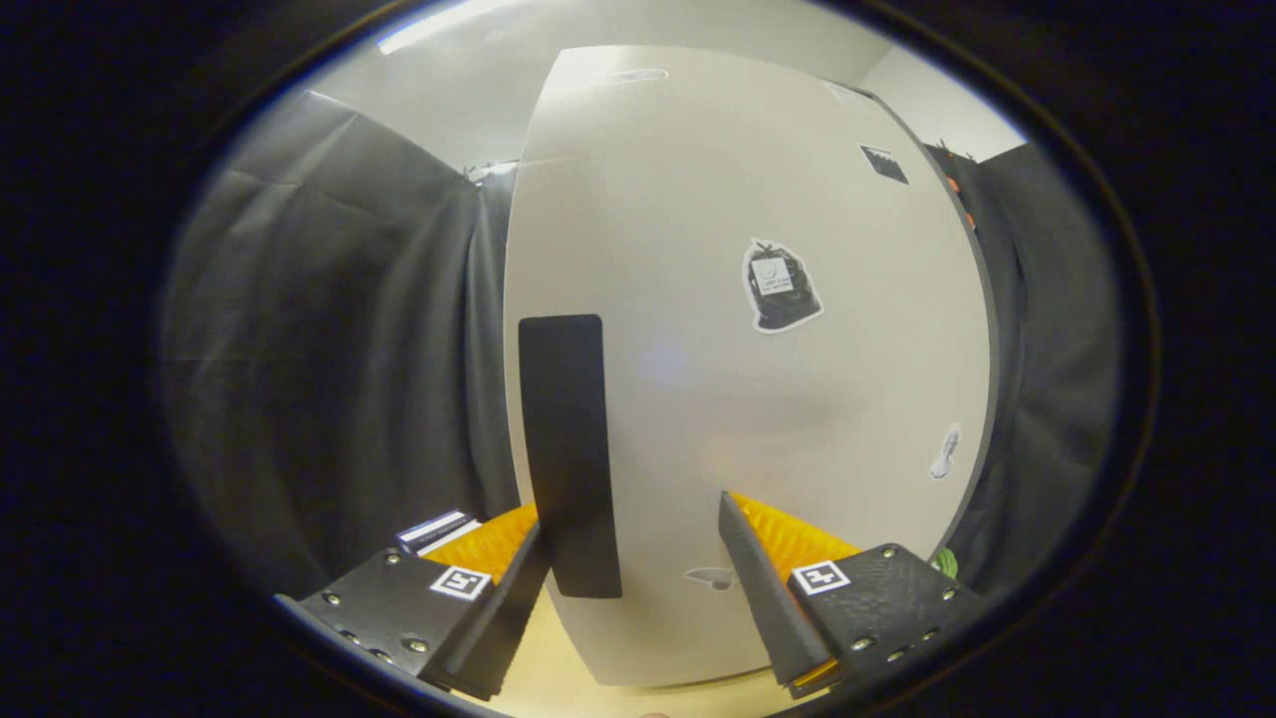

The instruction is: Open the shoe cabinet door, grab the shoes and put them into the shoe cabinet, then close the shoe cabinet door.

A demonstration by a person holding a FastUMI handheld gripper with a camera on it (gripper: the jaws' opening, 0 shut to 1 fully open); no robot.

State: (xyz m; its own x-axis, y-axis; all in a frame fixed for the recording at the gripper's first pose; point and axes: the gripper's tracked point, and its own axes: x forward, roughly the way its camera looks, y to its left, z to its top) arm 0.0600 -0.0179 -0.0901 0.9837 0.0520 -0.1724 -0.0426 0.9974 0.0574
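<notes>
The white shoe cabinet door [738, 399] stands close ahead, facing me. A tall black handle strip [568, 454] runs down its left part. My gripper [630, 514] is open, its fingers spread wide right in front of the door. The lower end of the handle lies between the fingers, right beside the left finger [508, 588]. The right finger [763, 588] is well apart from it, over bare door panel. Nothing is held. I cannot tell whether the left finger touches the handle.
Black cloth walls hang to the left [339, 349] and right [1047, 349] of the cabinet. Stickers dot the door, the largest a black bag shape [783, 284]. Pale wooden floor [558, 668] runs below the door. A small green thing [945, 563] peeks out by the right finger.
</notes>
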